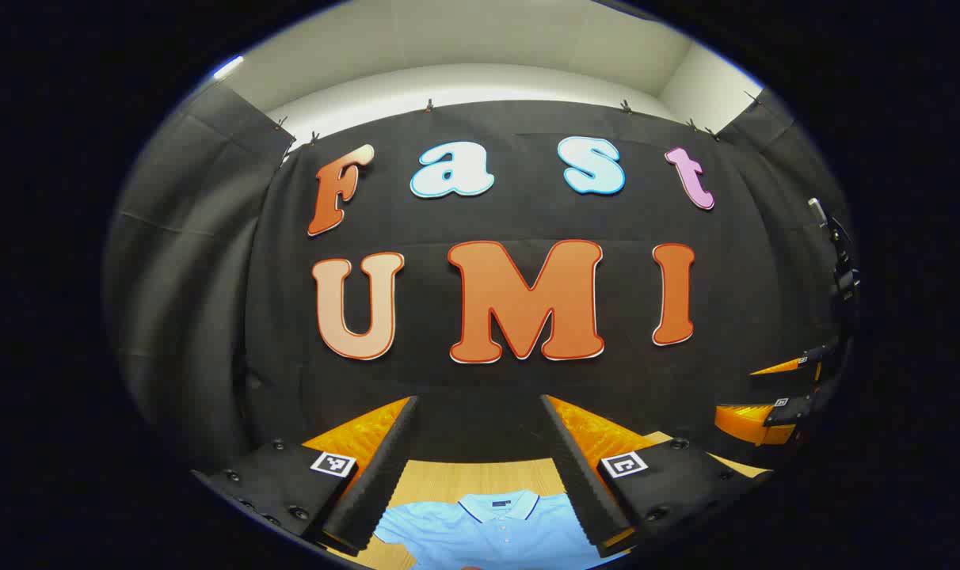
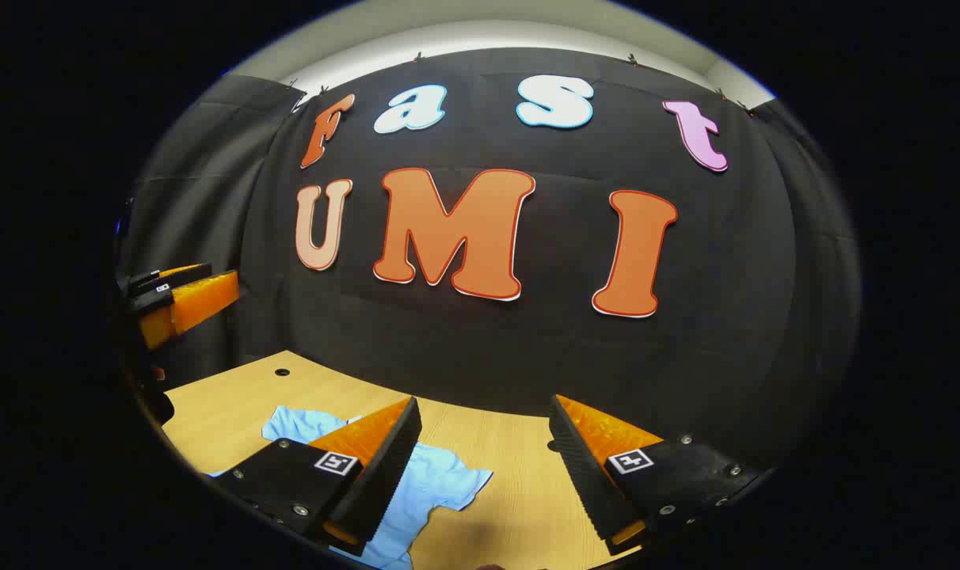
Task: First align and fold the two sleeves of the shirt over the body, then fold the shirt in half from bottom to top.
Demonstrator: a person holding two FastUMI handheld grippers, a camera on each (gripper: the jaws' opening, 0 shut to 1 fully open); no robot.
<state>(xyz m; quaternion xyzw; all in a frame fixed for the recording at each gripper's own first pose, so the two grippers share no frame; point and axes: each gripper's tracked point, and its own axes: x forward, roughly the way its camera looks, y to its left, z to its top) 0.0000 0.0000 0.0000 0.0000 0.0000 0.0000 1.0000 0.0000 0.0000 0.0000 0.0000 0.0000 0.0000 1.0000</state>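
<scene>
I see the booth's black cloth wall point(image 1: 496, 380) rising straight behind the tabletop point(image 2: 234, 396), with a pale ceiling above it, and the pale wooden tabletop runs from that wall toward me. On the tabletop lies the light blue shirt point(image 1: 488, 530), spread flat, its collar point(image 1: 497, 503) pointing at the wall, so I judge its long axis runs from me to the wall, hem nearest me. The sleeves are not yet folded over the body, so the first step is ahead. My left tool point(image 1: 480, 483) hangs above the shirt, almost over the collar, its two fingers spread wide with nothing between them. My right tool point(image 2: 484, 475) hangs off the shirt's right side, over bare wood, fingers likewise spread and empty; in the right gripper view the shirt's right sleeve point(image 2: 448, 479) lies below and to the left of it, close to its left finger. I judge that sleeve the nearer target for the right tool, and the move needs a drop down and inward toward the shirt. A small dark hole point(image 2: 282, 371) sits in the tabletop beyond the shirt, near the wall.
</scene>
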